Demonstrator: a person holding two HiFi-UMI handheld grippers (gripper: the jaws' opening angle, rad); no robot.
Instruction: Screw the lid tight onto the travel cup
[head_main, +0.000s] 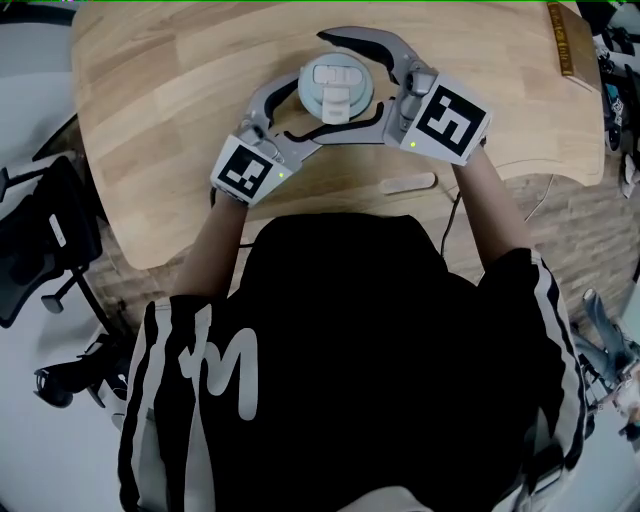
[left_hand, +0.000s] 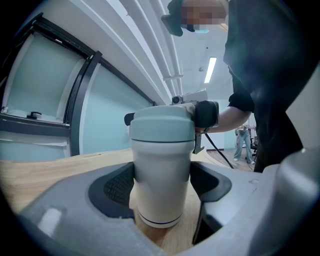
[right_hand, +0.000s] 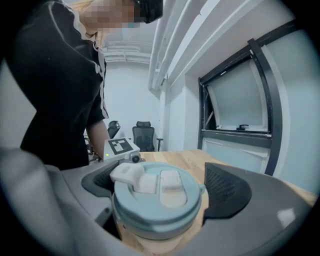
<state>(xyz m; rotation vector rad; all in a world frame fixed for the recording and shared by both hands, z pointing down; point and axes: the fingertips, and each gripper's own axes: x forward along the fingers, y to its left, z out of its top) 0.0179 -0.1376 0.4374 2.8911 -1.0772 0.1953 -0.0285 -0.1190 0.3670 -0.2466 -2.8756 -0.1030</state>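
The pale blue-green travel cup stands upright on the wooden table (head_main: 150, 120), and its lid (head_main: 337, 88) with a white flip cap sits on top. My left gripper (left_hand: 162, 192) comes from the left, and both dark pads lie against the white cup body (left_hand: 162, 180), low down. My right gripper (right_hand: 160, 187) comes from the right at lid height, with the lid (right_hand: 160, 200) between its wide jaws. The right pad (right_hand: 227, 190) looks just clear of the rim. In the head view the left gripper (head_main: 300, 110) and right gripper (head_main: 318, 86) both ring the cup.
A flat white piece (head_main: 408, 183) lies near the table's front edge, below my right hand. A brown strip (head_main: 562, 40) sits at the far right edge. A black office chair (head_main: 40, 250) stands left of the table, and a cable (head_main: 540, 195) hangs off its right side.
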